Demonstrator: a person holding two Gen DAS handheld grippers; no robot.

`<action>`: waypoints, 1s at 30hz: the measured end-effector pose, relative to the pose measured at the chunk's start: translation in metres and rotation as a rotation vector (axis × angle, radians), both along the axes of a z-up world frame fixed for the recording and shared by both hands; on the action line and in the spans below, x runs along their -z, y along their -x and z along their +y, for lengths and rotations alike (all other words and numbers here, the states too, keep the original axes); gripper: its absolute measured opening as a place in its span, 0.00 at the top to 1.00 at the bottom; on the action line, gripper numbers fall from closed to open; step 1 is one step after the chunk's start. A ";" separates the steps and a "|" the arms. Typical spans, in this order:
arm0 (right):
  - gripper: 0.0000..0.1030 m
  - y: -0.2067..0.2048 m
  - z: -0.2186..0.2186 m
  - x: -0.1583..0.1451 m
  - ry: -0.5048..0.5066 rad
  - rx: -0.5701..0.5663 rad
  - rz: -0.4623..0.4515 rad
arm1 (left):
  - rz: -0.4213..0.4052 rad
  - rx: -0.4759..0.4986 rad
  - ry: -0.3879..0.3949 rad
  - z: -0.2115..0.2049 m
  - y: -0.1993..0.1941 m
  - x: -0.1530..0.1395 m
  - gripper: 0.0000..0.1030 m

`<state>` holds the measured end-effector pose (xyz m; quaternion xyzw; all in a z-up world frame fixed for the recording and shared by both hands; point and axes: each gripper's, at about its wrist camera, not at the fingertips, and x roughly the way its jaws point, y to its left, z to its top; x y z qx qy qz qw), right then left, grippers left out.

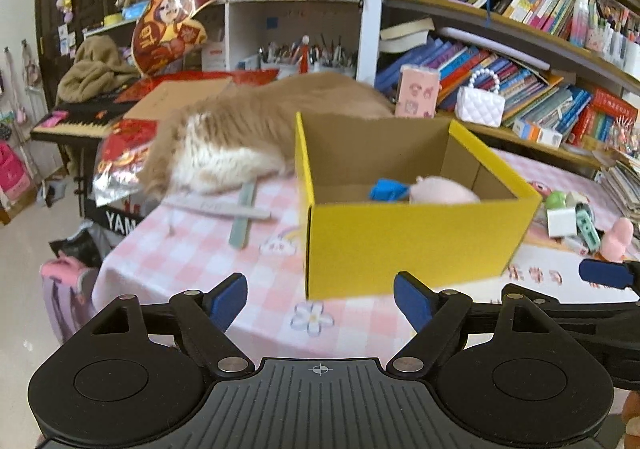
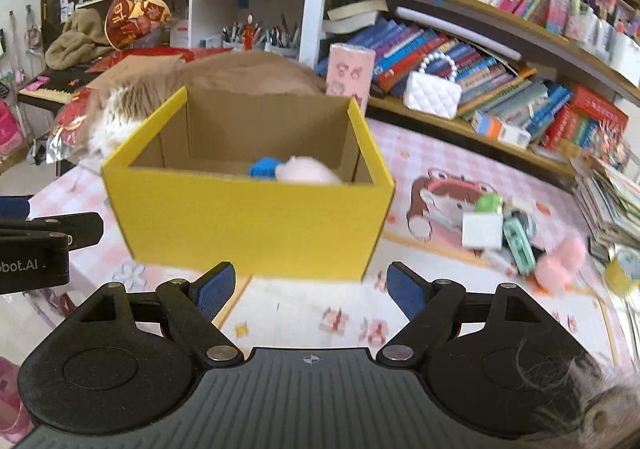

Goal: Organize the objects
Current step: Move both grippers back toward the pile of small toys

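Note:
A yellow cardboard box (image 1: 412, 245) (image 2: 248, 225) stands open on the pink checked tablecloth (image 1: 200, 249) (image 2: 440, 305). Inside it lie a pink plush toy (image 1: 444, 190) (image 2: 306, 171) and a blue object (image 1: 388, 190) (image 2: 264, 168). My left gripper (image 1: 320, 299) hovers open in front of the box's near left corner, nothing between its blue pads. My right gripper (image 2: 307, 291) is open too, just before the box's near wall. To the right of the box lie small items: a white cube (image 2: 482, 229), a mint toy (image 2: 519, 243), a green piece (image 2: 489, 203) and a pink plush (image 2: 560, 261).
A tan and white cat (image 1: 240, 133) (image 2: 132, 105) lies on the table behind and left of the box. Two flat sticks (image 1: 244, 213) lie crossed near it. Bookshelves (image 1: 520, 61) run along the right. A keyboard (image 1: 76, 121) stands at the far left, and the table edge drops off there.

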<state>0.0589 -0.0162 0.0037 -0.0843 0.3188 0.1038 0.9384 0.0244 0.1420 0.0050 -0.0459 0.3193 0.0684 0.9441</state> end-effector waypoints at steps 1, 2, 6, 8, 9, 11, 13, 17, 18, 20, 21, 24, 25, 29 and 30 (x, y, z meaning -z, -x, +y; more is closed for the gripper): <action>0.21 0.005 -0.001 0.002 -0.003 0.008 0.008 | 0.004 0.000 0.004 0.000 0.004 0.002 0.19; 0.21 0.009 -0.002 0.003 -0.004 0.015 0.016 | 0.008 0.000 0.006 -0.001 0.008 0.003 0.19; 0.21 0.026 -0.007 0.009 -0.008 0.043 0.034 | 0.024 0.015 0.017 -0.006 0.022 0.008 0.19; 0.21 0.035 -0.010 0.012 -0.008 0.058 0.042 | 0.035 0.028 0.022 -0.009 0.027 0.010 0.19; 0.21 0.040 -0.012 0.013 -0.007 0.068 0.046 | 0.041 0.035 0.026 -0.011 0.029 0.012 0.19; 0.21 0.046 -0.016 0.015 -0.008 0.084 0.054 | 0.052 0.052 0.035 -0.015 0.034 0.015 0.19; 0.21 0.053 -0.021 0.016 -0.009 0.106 0.060 | 0.061 0.070 0.043 -0.019 0.037 0.017 0.19; 0.21 0.065 -0.033 0.017 -0.006 0.155 0.063 | 0.084 0.129 0.058 -0.032 0.038 0.020 0.19; 0.21 0.067 -0.037 0.016 -0.004 0.171 0.063 | 0.084 0.145 0.062 -0.036 0.037 0.021 0.19; 0.21 0.071 -0.046 0.016 -0.003 0.206 0.068 | 0.083 0.179 0.064 -0.045 0.036 0.022 0.19; 0.21 0.073 -0.050 0.016 -0.002 0.223 0.069 | 0.081 0.198 0.064 -0.051 0.035 0.021 0.19; 0.21 0.077 -0.064 0.015 -0.006 0.282 0.071 | 0.074 0.255 0.059 -0.066 0.034 0.020 0.19; 0.21 0.078 -0.069 0.015 -0.007 0.305 0.072 | 0.074 0.271 0.057 -0.070 0.032 0.020 0.19; 0.21 0.081 -0.088 0.017 -0.008 0.374 0.083 | 0.084 0.330 0.055 -0.090 0.025 0.021 0.19; 0.21 0.081 -0.092 0.018 -0.008 0.387 0.086 | 0.087 0.343 0.054 -0.095 0.023 0.022 0.19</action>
